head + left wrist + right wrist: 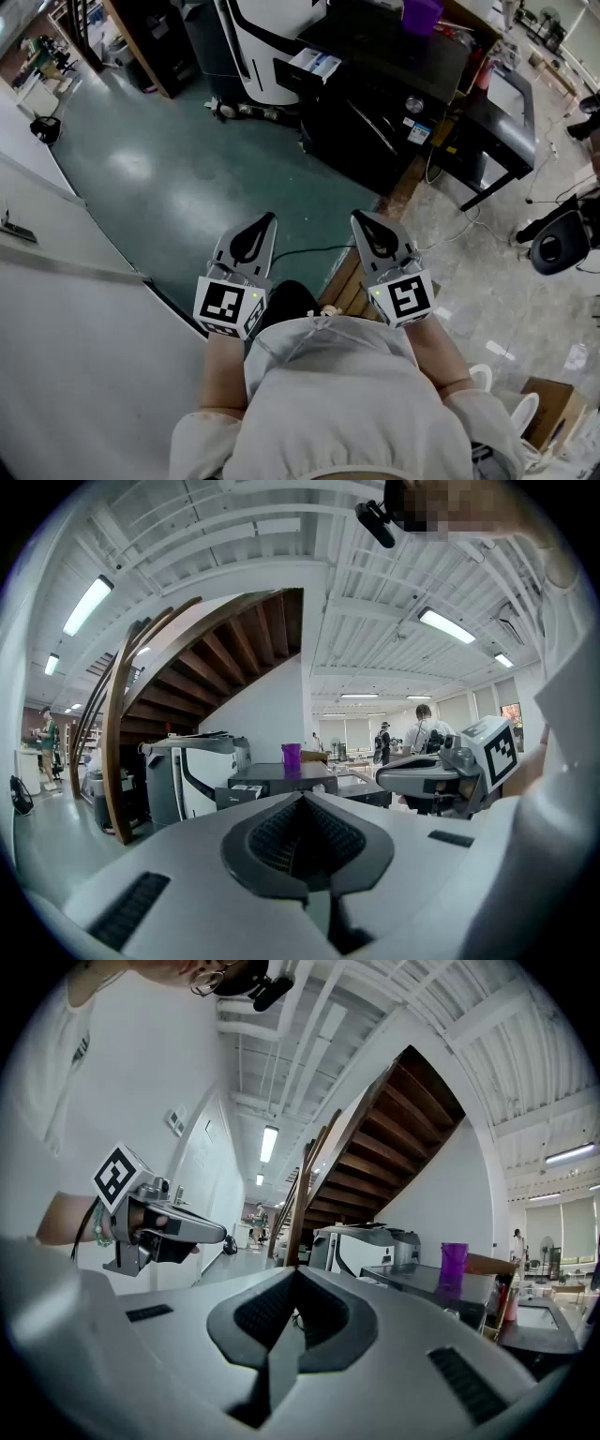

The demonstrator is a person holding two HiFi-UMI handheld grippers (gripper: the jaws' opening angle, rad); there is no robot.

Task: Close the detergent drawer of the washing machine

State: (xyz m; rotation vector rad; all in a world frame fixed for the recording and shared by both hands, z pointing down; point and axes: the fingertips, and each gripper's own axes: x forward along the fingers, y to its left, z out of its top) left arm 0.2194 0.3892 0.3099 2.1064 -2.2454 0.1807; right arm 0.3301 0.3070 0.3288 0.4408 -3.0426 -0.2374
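detergent drawer [314, 66] stands open (white, blue-marked)

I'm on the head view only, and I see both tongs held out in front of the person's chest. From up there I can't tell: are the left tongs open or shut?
Observer: The left gripper view shows the left gripper with its tongs together and nothing between them.
Operator: And the right one?
Observer: In the right gripper view the right gripper is shut as well, and empty.
Operator: Anything ahead that my view from above misses?
Observer: A wooden staircase rises ahead of the tongs, up toward the ceiling.
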